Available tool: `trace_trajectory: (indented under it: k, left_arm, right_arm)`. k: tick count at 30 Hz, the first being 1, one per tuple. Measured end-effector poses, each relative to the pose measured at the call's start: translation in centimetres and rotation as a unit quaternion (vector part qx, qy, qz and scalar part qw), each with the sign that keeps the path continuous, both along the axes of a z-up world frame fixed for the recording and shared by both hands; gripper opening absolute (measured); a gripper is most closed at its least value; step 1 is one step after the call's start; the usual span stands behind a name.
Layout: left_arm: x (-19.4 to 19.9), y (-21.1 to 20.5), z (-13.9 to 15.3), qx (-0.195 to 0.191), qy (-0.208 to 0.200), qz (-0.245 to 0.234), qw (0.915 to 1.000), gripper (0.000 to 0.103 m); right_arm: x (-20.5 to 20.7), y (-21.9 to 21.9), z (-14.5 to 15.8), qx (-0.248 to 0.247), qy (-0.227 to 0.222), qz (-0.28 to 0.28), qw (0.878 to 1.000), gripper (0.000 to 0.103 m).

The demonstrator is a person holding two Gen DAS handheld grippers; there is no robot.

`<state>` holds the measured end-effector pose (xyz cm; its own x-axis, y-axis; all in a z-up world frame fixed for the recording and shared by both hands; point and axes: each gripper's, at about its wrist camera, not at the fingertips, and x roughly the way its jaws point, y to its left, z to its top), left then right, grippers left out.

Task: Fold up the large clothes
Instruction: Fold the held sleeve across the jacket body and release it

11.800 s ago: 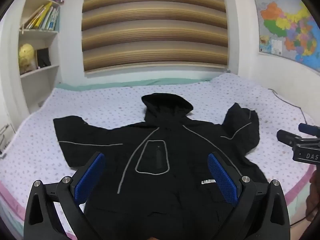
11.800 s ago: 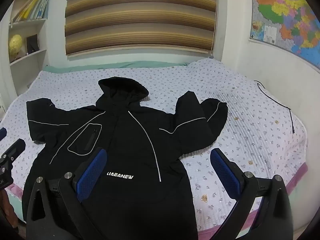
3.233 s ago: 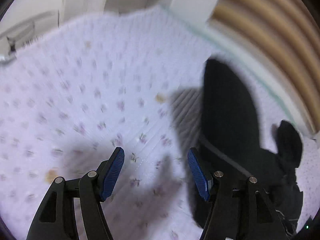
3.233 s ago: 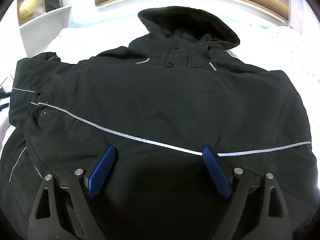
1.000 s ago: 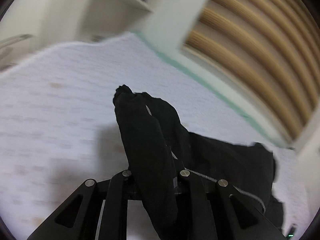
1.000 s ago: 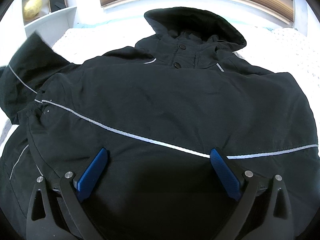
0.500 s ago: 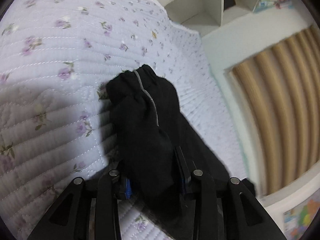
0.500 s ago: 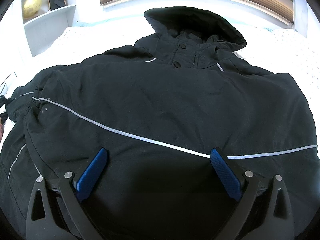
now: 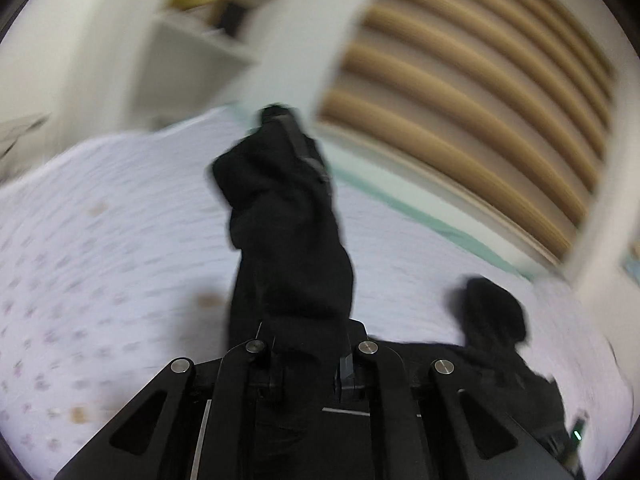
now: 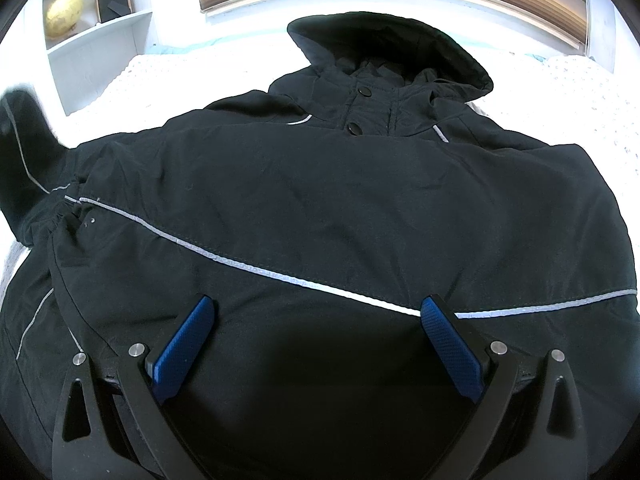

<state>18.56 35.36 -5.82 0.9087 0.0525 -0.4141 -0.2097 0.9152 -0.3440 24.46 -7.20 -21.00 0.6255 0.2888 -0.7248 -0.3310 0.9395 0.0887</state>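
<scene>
- Black hooded jacket (image 10: 360, 200) lies front-up on the bed (image 9: 100, 240), hood (image 10: 392, 48) toward the striped blind (image 9: 480, 80). One sleeve already folded across the chest, its grey piping running diagonally.
- Other sleeve (image 9: 288, 232) is off the bed now. Half a sec ago it lay low against the quilt; now it stands up in front of the blind, cuff uppermost, view blurred w/ motion. In the right wrist view it shows as a dark shape at far left edge (image 10: 24, 148), where 0.5 s ago the cloth sat lower.
- Meaning, prob.: 2nd sleeve fold is under way; next it needs carrying over the chest and laying on the first sleeve.
- Left gripper (image 9: 308, 372): fingers closed tight on the sleeve, cloth bunched between them.
- Right gripper (image 10: 320, 340): fingers spread wide, blue pads (image 10: 184, 344) low over the jacket body, gripping nothing; can't tell if they touch the cloth.
- Writing: none readable now; no logo in view on the jacket.
- Beyond: white shelf (image 10: 100, 32) w/ yellow round object (image 10: 64, 12) and a small dark item.
</scene>
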Motion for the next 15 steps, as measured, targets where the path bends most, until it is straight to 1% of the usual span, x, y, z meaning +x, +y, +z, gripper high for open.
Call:
trace_trajectory:
  k: [2,3,4,5,6,8,9,11,13,14,15]
  left_arm:
    - [1.5,-5.4,1.0,0.017,0.003,-0.068,0.9975,0.013]
    - [2.0,-7.2,1.1,0.022,0.006,-0.09,0.9956,0.013]
    - [2.8,-10.2,0.8,0.026,0.015,-0.118,0.9925,0.013]
    - [3.9,-11.8,0.7,0.022,0.021,-0.129,0.9912,0.014]
    - [4.0,-14.0,-0.1,0.01,0.03,-0.148,0.9885,0.015]
    - [5.5,-17.8,-2.4,-0.014,0.063,-0.188,0.98,0.015]
    - [6.1,-19.8,-4.1,-0.021,0.084,-0.205,0.975,0.015]
    - [7.0,-22.7,-6.9,-0.012,0.122,-0.224,0.9668,0.015]
    - [7.9,-25.3,-10.4,-0.004,0.17,-0.248,0.9537,0.016]
    - [8.2,-26.1,-12.1,0.004,0.191,-0.249,0.9494,0.017]
    - [8.1,-26.7,-13.0,0.016,0.197,-0.248,0.9485,0.017]
  right_arm:
    - [0.0,0.0,0.0,0.001,0.0,0.0,1.0,0.103]
    - [0.0,0.0,0.0,0.001,0.0,0.0,1.0,0.103]
    - [0.0,0.0,0.0,0.003,-0.001,0.0,1.0,0.103]
    - [-0.1,-0.1,-0.1,0.007,-0.002,0.0,1.0,0.103]
    - [0.0,-0.2,-0.2,0.011,-0.001,-0.001,1.0,0.103]
    - [0.1,-0.1,-0.2,0.012,0.0,-0.002,1.0,0.103]
    - [0.1,-0.1,-0.3,0.012,0.0,-0.002,1.0,0.103]
    - [0.1,-0.1,-0.2,0.012,0.0,-0.002,1.0,0.103]
    - [0.0,-0.1,-0.2,0.014,-0.001,-0.002,1.0,0.103]
    - [0.0,-0.2,-0.2,0.016,-0.002,-0.002,1.0,0.103]
    - [0.0,-0.3,-0.2,0.018,-0.002,-0.003,1.0,0.103]
